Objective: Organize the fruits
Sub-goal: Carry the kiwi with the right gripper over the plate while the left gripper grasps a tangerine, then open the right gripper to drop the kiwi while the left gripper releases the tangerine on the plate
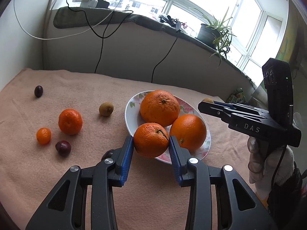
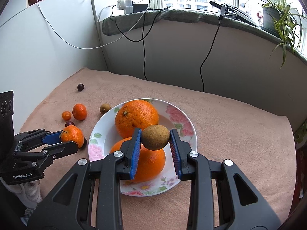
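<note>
**fruitbot_op:** Pinkish towel-like cloth [image 2: 230,118] over the table, window sill with cables and a spider plant [image 2: 282,13] behind it. My left gripper [image 1: 151,140] is clamped on a mandarin [image 1: 151,140], blue pads pressed on both its sides. It's held over the near rim of the flowered plate [image 1: 130,115], and from the right wrist view I can't tell whether it's actually over the plate or just beside it.

**peelwatcher:** And the other one?

**fruitbot_op:** My right gripper [image 2: 155,137] is squeezing a brown kiwi [image 2: 155,137], held above the plate, right over the two big oranges. One orange [image 2: 136,117] sits just past the fingertips, the second orange [image 2: 145,161] is below the fingers.

**peelwatcher:** What's still loose on the cloth?

**fruitbot_op:** Off to the left of my left gripper: a medium mandarin [image 1: 70,121], a tiny one [image 1: 43,135] beside it, a dark plum [image 1: 63,148] nearest the fingers, another kiwi [image 1: 106,108] further ahead near the plate, and a second plum [image 1: 38,91] way out toward the far corner. There's something dark and round tucked behind my left finger [image 1: 122,153], mostly hidden.
</note>
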The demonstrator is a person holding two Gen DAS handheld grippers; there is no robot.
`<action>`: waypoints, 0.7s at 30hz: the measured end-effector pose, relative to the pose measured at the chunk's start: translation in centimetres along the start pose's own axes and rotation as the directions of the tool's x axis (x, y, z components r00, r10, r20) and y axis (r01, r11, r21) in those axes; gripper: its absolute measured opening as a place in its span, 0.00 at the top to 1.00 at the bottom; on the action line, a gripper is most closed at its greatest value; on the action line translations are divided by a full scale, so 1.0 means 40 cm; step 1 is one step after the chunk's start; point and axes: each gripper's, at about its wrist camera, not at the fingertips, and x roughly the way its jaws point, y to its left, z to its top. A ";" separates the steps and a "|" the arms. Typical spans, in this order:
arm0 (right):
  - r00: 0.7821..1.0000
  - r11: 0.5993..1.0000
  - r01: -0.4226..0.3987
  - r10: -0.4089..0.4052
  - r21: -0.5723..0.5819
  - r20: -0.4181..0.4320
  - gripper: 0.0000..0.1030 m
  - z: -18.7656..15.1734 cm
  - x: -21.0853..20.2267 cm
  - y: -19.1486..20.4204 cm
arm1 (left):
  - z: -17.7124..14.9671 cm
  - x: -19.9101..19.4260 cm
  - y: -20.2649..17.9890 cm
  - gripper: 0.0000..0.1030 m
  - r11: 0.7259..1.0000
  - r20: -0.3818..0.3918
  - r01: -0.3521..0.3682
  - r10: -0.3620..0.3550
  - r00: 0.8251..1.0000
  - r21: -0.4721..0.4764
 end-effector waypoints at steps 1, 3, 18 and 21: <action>1.000 1.000 0.005 -0.005 0.005 -0.002 0.70 0.000 0.004 -0.006 | 0.001 0.004 -0.004 0.65 1.000 -0.002 0.000 0.000 1.000 0.003; 1.000 1.000 0.008 -0.007 0.017 -0.006 0.70 -0.003 0.012 -0.018 | 0.001 0.010 -0.010 0.65 1.000 -0.008 0.001 -0.001 1.000 0.010; 1.000 0.999 0.006 -0.005 0.049 -0.025 0.69 -0.012 0.030 -0.048 | 0.008 0.050 -0.042 0.65 0.999 -0.041 0.002 -0.001 0.999 0.038; 1.000 0.999 0.006 -0.005 0.048 -0.023 0.69 -0.011 0.030 -0.046 | 0.009 0.054 -0.046 0.65 0.999 -0.047 0.001 0.001 0.999 0.044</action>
